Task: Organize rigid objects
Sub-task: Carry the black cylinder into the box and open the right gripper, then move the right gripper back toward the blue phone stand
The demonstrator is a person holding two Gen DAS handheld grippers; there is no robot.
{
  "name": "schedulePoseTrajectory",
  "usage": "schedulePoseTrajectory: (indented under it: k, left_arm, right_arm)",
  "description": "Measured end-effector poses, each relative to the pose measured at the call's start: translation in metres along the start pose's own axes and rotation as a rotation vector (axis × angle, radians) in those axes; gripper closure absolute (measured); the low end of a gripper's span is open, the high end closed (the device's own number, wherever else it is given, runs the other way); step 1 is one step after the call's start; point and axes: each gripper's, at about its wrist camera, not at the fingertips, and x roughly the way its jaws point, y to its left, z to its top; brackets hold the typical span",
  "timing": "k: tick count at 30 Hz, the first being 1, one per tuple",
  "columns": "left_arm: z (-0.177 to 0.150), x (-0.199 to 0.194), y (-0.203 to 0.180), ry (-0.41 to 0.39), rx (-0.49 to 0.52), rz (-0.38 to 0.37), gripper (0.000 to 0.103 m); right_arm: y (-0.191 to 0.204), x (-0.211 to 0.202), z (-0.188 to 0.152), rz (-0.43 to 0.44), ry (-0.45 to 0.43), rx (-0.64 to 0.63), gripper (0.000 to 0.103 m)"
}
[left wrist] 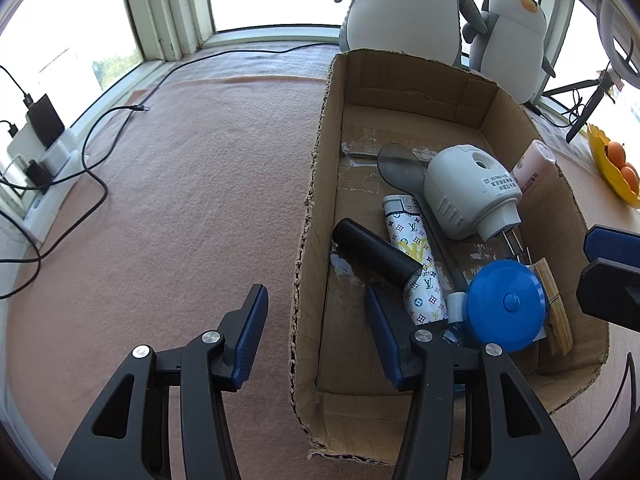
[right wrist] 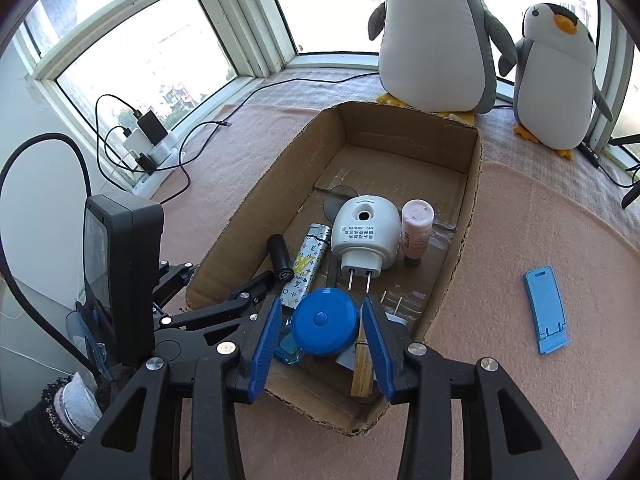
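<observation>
A cardboard box (left wrist: 320,184) (right wrist: 464,216) sits on the pink cloth. It holds a blue round disc (left wrist: 506,304) (right wrist: 324,326), a white plug-in device (left wrist: 468,192) (right wrist: 366,236), a patterned lighter (left wrist: 416,256) (right wrist: 306,264), a black cylinder (left wrist: 374,250) (right wrist: 280,258), a pink tube (left wrist: 534,166) (right wrist: 416,232), a wooden clothespin (left wrist: 554,304) (right wrist: 362,368) and a grey spoon (left wrist: 400,164). My left gripper (left wrist: 316,332) is open and empty, straddling the box's left wall. My right gripper (right wrist: 322,344) is open above the blue disc at the box's near end.
A light blue phone stand (right wrist: 546,312) lies on the cloth right of the box. Two plush penguins (right wrist: 436,36) (right wrist: 560,76) stand behind it. A power strip with chargers and cables (left wrist: 44,148) (right wrist: 152,140) is at the left. A yellow bowl of oranges (left wrist: 616,164) sits far right.
</observation>
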Motion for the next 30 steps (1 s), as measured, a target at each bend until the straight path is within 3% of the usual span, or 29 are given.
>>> schedulePoseTrajectory:
  k: [3, 7, 17, 21, 26, 30]
  left_arm:
    - [0.000, 0.000, -0.001, 0.000, 0.001, 0.002, 0.052]
    - [0.000, 0.000, -0.001, 0.000, 0.001, 0.002, 0.052]
    - [0.000, 0.001, -0.001, 0.000, 0.004, 0.004, 0.052]
    - [0.000, 0.001, -0.001, 0.000, 0.005, 0.005, 0.052]
    - [0.000, 0.001, -0.001, 0.000, 0.006, 0.006, 0.052]
    - [0.001, 0.001, -0.001, 0.000, 0.009, 0.009, 0.052]
  right_arm:
    - [-0.006, -0.007, 0.000, -0.009, -0.013, 0.007, 0.062]
    - [-0.017, -0.015, -0.002, -0.006, -0.034, 0.027, 0.052]
    - [-0.048, -0.032, -0.008, -0.005, -0.070, 0.083, 0.045]
    - [-0.063, -0.041, -0.014, 0.013, -0.099, 0.100, 0.042]
    - [-0.085, -0.052, -0.021, 0.052, -0.132, 0.140, 0.032]
    - [-0.099, -0.058, -0.024, 0.001, -0.137, 0.146, 0.031]
